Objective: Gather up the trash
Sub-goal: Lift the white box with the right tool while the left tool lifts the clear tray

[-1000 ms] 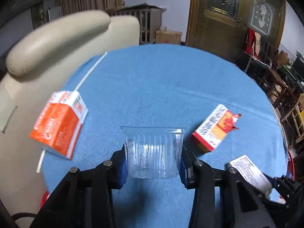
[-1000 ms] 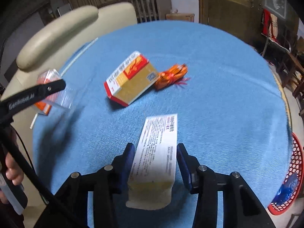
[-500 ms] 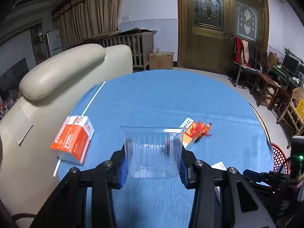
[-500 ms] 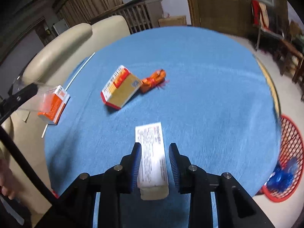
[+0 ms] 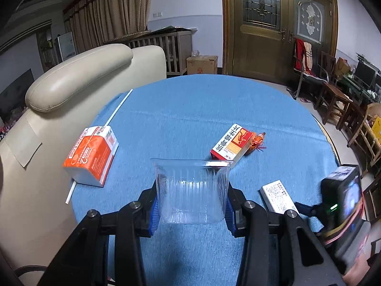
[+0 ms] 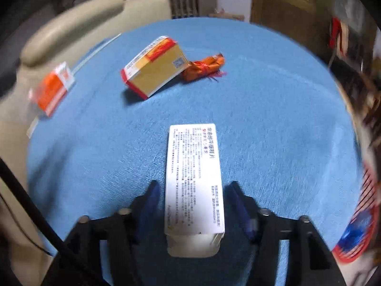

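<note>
My left gripper point(image 5: 191, 205) is shut on a clear ribbed plastic cup point(image 5: 191, 190) and holds it above the blue round table point(image 5: 190, 109). My right gripper point(image 6: 194, 202) stands open around a white printed box point(image 6: 194, 181) that lies between its fingers, with gaps on both sides; the box also shows in the left wrist view point(image 5: 278, 199). On the table lie an orange and white carton point(image 5: 91, 155), a red and yellow box point(image 5: 232, 145) and an orange wrapper point(image 5: 257, 141). They also show in the right wrist view: the carton point(image 6: 53, 90), the box point(image 6: 154, 68), the wrapper point(image 6: 204, 68).
A beige padded chair point(image 5: 78, 71) stands at the table's left edge. A white straw point(image 5: 119, 106) lies by the carton. A red basket point(image 6: 357, 233) with blue trash sits on the floor at the right. Wooden chairs point(image 5: 333, 102) stand beyond the table.
My right gripper's fingers have spread apart from the white box, which they held tightly before. My left gripper has tilted a little, still holding the cup.
</note>
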`<control>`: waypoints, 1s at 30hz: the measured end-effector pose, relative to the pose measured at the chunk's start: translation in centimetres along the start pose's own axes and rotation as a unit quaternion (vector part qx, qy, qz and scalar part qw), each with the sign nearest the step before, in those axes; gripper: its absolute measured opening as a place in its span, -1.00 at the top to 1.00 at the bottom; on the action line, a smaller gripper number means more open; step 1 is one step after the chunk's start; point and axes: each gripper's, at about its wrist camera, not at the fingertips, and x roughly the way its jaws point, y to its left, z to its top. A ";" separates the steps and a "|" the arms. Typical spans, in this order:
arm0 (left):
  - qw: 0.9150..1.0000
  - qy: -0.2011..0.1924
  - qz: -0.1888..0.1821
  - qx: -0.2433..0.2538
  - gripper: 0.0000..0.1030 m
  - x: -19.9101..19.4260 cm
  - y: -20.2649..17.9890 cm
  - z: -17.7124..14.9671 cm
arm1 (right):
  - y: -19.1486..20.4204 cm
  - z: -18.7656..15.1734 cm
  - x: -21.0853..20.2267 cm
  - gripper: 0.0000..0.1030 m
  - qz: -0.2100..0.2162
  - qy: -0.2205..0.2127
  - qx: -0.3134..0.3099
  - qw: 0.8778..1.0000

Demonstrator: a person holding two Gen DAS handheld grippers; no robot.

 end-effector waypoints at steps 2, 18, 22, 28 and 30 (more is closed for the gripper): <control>1.000 -0.005 0.003 0.006 0.11 -0.4 -0.3 -0.1 | 0.6 -0.2 -0.3 0.08 -0.009 -0.008 -0.017 1.000; 0.997 -0.062 0.026 0.043 0.11 -4.4 -2.4 0.7 | -6.3 -1.1 -7.5 0.08 0.077 -0.071 0.101 0.989; 0.995 -0.073 0.025 0.055 0.10 -5.3 -3.6 0.9 | -8.0 -1.8 -10.4 0.08 0.093 -0.097 0.124 0.983; 0.994 -0.083 0.019 0.066 0.10 -6.1 -5.1 1.1 | -9.6 -2.8 -14.2 0.08 0.104 -0.129 0.138 0.976; 0.994 -0.084 0.016 0.068 0.10 -6.4 -5.5 1.1 | -9.9 -3.2 -15.2 0.08 0.108 -0.137 0.140 0.975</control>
